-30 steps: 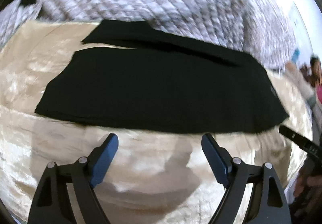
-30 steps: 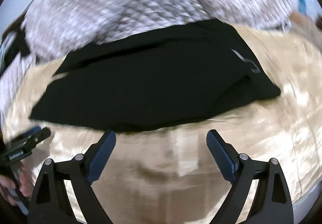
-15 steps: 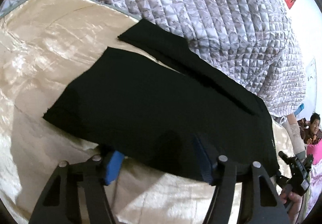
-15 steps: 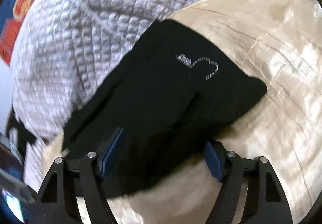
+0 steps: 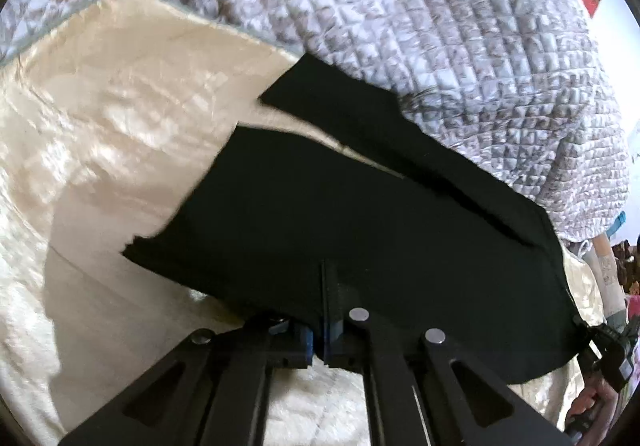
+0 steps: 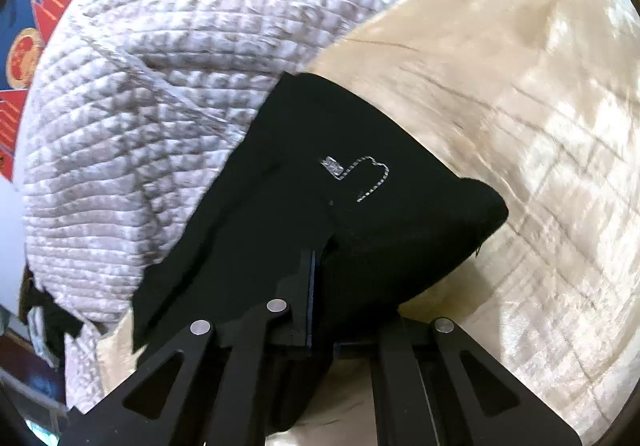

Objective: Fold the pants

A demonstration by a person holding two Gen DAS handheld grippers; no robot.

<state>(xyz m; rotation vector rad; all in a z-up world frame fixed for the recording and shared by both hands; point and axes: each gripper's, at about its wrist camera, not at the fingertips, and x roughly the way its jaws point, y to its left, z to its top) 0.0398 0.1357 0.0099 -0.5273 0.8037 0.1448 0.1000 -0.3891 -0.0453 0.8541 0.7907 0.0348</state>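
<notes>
Both tools moved in from bare sheet, left tool, right tool just closed, pinching black pants (stitched emblem, unreadable)

bright daylight, glare, fisheye-warped edges

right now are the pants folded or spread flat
Partly folded: the black pants lie doubled lengthwise, one leg offset over the other, on the cream blanket.
</notes>
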